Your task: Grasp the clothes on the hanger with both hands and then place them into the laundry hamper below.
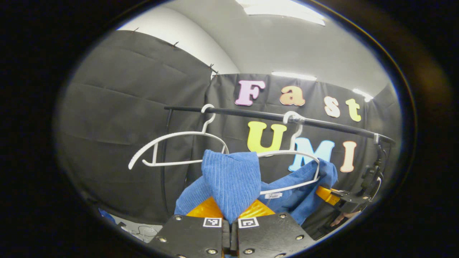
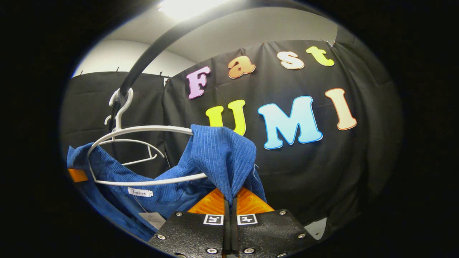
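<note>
Fingers of both grippers pinch the blue corduroy garment (image 1: pixel 231 179) on its white hanger (image 1: pixel 290 157).
Left gripper view: left gripper (image 1: pixel 230 216) clamps one shoulder fold; empty hanger (image 1: pixel 175 148) beside on black rail (image 1: pixel 272 116). Right gripper view: right gripper (image 2: pixel 229 202) clamps the other shoulder, cloth draped over the hanger's end.

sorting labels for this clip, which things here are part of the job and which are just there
Part of the job:
- blue ribbed corduroy garment, pinched at each shoulder
- white plastic hanger under it
- left gripper, jaws shut on the cloth
- right gripper, jaws shut on the cloth

Just there:
- empty white plastic hanger
- black metal rail
</note>
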Available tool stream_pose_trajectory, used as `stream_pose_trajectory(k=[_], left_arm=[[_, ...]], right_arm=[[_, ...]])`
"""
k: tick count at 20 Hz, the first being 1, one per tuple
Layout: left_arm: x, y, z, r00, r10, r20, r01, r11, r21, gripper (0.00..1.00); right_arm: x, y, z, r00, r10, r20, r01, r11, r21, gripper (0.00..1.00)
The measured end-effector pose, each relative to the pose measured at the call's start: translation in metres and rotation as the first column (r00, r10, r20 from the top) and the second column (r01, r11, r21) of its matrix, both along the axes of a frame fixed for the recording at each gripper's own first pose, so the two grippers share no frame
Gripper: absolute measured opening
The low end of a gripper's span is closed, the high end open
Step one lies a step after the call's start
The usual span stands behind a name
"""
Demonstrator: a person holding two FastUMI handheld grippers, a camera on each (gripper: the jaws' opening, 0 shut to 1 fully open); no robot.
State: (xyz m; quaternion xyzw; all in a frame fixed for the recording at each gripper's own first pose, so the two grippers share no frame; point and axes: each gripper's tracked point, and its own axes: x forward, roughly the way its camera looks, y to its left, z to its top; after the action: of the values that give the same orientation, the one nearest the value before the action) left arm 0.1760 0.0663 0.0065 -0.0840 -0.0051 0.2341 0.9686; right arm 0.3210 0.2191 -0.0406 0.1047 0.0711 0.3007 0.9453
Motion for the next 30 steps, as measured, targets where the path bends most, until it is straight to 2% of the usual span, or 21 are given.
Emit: stream_pose_trajectory(k=[6,10,14,18,20,26,30], left_arm=[[-0.011,0.031,0.021,1.000,0.014,0.005,-0.014,0.998,0.056,0.02],[-0.027,0.057,0.029,0.998,0.068,0.012,-0.069,0.996,0.055,0.02],[-0.049,0.091,0.024,0.992,0.126,0.000,-0.126,0.991,0.037,0.03],[-0.051,0.113,0.020,0.988,0.157,-0.012,-0.156,0.987,0.025,0.02],[-0.046,0.119,0.020,0.988,0.153,-0.015,-0.152,0.988,0.017,0.03],[-0.042,0.119,0.002,0.992,0.117,-0.044,-0.116,0.993,0.006,0.02],[-0.029,0.112,-0.025,0.993,0.092,-0.080,-0.096,0.994,-0.049,0.02]], right_arm=[[0.016,-0.013,0.013,0.994,-0.076,0.075,0.075,0.997,0.013,0.00],[0.033,-0.024,0.016,0.987,-0.134,0.092,0.132,0.991,0.027,0.00],[0.031,-0.035,0.018,0.981,-0.166,0.103,0.164,0.986,0.024,0.00],[0.051,-0.040,0.019,0.974,-0.201,0.103,0.198,0.979,0.039,0.00],[0.062,-0.039,0.020,0.971,-0.210,0.111,0.207,0.977,0.043,0.00],[0.057,-0.046,0.025,0.956,-0.244,0.160,0.243,0.970,0.026,0.00],[0.064,-0.054,0.026,0.941,-0.278,0.193,0.283,0.959,0.005,0.00]])
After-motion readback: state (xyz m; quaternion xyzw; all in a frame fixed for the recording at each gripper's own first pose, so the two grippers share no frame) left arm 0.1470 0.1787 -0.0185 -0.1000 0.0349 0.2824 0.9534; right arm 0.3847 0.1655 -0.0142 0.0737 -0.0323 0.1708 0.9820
